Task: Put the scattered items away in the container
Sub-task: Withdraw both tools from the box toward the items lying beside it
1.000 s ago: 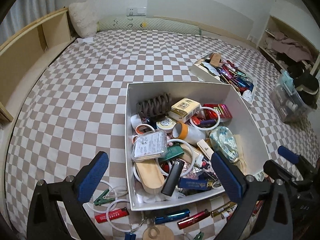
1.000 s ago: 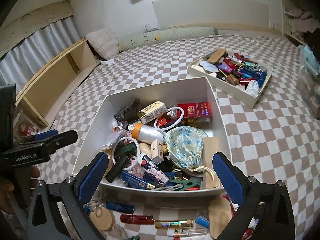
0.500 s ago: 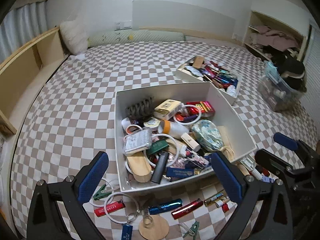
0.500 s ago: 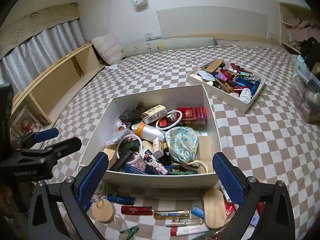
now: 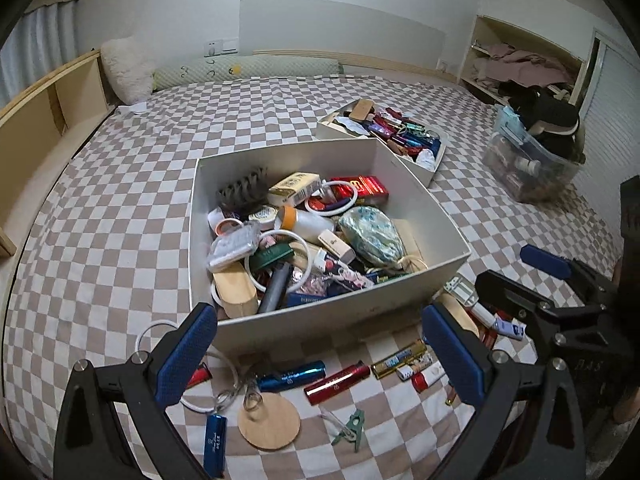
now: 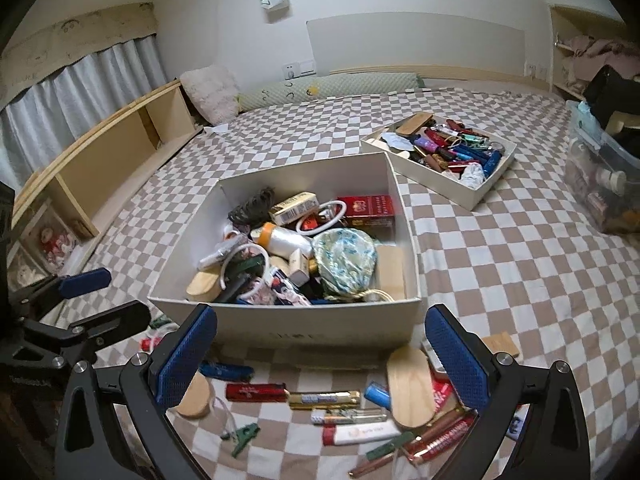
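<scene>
a: how are the two claws held?

b: both hover low over the near edge of the bed [image 5: 120,208], pointing forward at the big white box [image 5: 424,216]. the left claw [image 5: 320,354] has its blue pads spread wide with nothing between them. the right claw [image 6: 322,354] is spread just as wide and also empty. each shows up in the other's view, the right one at the far right of the left camera and the left one at the far left of the right camera.

a: what differs from a second ago?

b: both claws have drawn back and up. the box sat large and close before; now it lies further off, and more of the loose items in front of it have come into sight. nothing on the bed looks moved.

a: where do the scattered things lie?

b: on the checked cover, between the box's near wall and the claws. below the left claw: a blue lighter [image 5: 291,375], a red lighter [image 5: 337,383], a round wooden disc [image 5: 269,422] and a green clip [image 5: 352,430]. below the right claw: a red lighter [image 6: 256,392], a gold tube [image 6: 324,399], an oval wooden piece [image 6: 410,388] and a white tube [image 6: 360,434]. none touches a pad. a smaller tray [image 6: 494,180] of items sits well beyond the box.
</scene>
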Tool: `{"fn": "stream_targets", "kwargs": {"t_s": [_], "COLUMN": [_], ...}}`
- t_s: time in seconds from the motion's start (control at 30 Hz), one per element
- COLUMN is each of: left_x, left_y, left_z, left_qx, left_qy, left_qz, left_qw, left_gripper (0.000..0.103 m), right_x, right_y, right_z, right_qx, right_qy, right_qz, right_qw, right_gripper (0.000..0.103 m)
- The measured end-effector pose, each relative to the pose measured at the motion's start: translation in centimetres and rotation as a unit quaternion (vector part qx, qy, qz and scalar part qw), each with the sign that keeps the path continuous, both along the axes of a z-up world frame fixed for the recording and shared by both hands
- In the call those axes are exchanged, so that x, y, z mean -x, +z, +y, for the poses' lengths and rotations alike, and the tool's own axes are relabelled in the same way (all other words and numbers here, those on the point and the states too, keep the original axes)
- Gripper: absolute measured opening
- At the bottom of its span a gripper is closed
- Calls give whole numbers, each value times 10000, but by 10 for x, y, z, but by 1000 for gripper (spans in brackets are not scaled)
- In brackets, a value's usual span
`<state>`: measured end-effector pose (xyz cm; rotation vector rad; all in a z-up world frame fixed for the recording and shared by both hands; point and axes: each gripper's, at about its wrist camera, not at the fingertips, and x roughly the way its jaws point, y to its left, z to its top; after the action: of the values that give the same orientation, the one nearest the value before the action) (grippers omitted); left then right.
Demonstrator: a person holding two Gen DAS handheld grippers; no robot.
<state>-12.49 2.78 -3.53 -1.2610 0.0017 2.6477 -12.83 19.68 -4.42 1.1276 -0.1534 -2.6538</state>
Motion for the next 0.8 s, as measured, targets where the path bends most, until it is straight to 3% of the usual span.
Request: {"fn": "stream_targets", "kwargs": {"t_s": [0.3, 0.43, 0.53, 0.8], "left_x": [-15, -18, -23, -30], "left_y": [-17, -24, -29, -42], "left_z": [-15, -27, -33, -37], "left_qx": [134, 11, -180, -163], "left_qy": [119, 221, 95, -215], "left_qz": [-16, -89, -173, -364], "left_qw": [9998, 9997, 9996, 9990], "left_gripper": [103, 103, 103, 103], "right_x": [-12, -19, -25, -34], "right_y": [-13, -19, -25, -49], "right_z": [13, 18, 19, 21], "right_qx": [-18, -59, -111, -193], "right_qy": [-71, -68, 7, 53], "right_qz": [-39, 41, 141, 307], "right_qw": [10000, 10000, 9998, 9993], "right_gripper": [103, 103, 103, 103]}}
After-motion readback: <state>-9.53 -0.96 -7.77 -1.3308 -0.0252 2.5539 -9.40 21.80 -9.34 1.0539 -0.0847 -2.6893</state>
